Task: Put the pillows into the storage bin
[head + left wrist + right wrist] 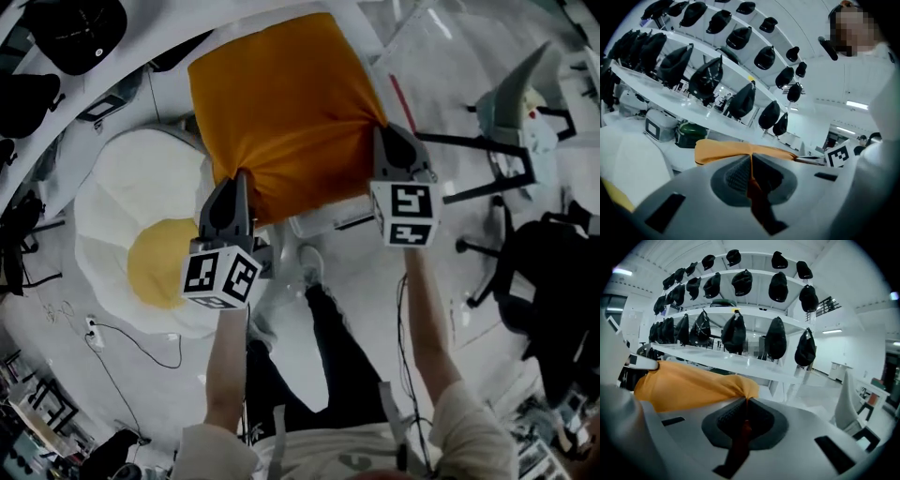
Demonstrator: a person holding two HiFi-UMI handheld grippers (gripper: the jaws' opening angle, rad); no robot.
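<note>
Both tongs [241, 178] [381, 133] (tight) on orange pillow [281, 103]

Lab workspace — white shelves [740, 363], office chairs [548, 286]

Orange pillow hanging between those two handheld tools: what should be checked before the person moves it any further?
1. Left gripper shut on a corner of the orange pillow: ok.
2. Right gripper shut on the other near corner: ok.
3. Pillow lifted off the floor, stretched between both grippers: ok.
4. Storage bin in sight as a target: cannot tell; no view shows it clearly.
5. All pillows put away: not ok; the white pillow with a yellow centre lies on the floor below.
6. Way ahead free of the shelf of black caps: cannot tell.
</note>
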